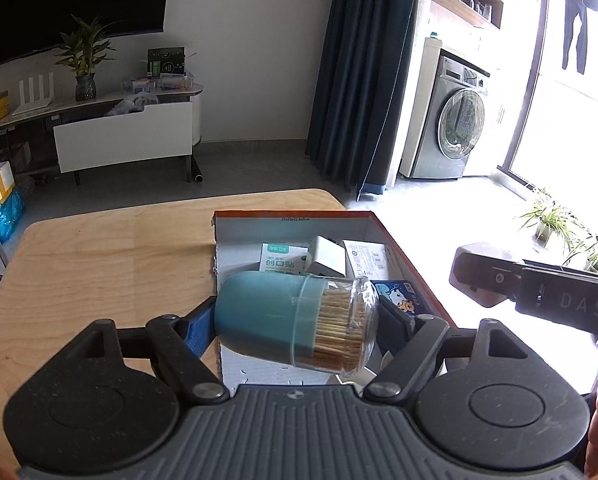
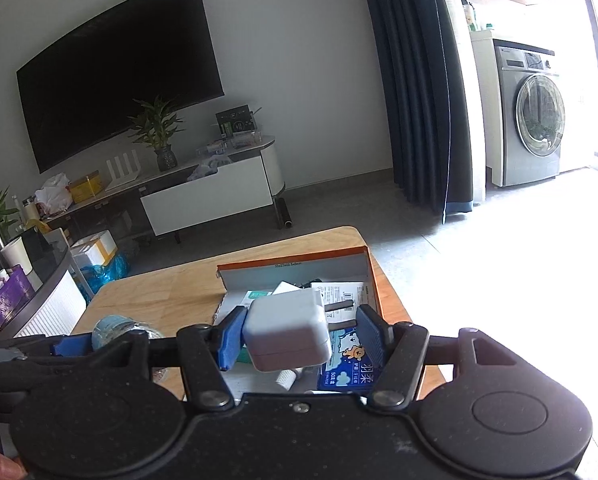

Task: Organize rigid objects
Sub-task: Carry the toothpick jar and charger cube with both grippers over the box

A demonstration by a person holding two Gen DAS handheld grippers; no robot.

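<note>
My left gripper (image 1: 295, 320) is shut on a teal toothpick holder (image 1: 283, 316) with a clear cap, held on its side over the near left part of an orange-rimmed cardboard box (image 1: 383, 236). My right gripper (image 2: 299, 334) is shut on a white plug charger (image 2: 285, 334), its prongs pointing right, held above the same box (image 2: 373, 280). The charger also shows in the left wrist view (image 1: 479, 276), at the right beside the box. The toothpick holder shows at the left of the right wrist view (image 2: 115, 330).
The box stands on a wooden table (image 1: 99, 264) and holds a plaster packet (image 1: 281, 260), a white cube (image 1: 327, 256), a blue tissue pack (image 2: 347, 364) and a small tube (image 2: 289, 378). Beyond are a TV stand (image 1: 131, 136), curtain and washing machine (image 1: 451, 120).
</note>
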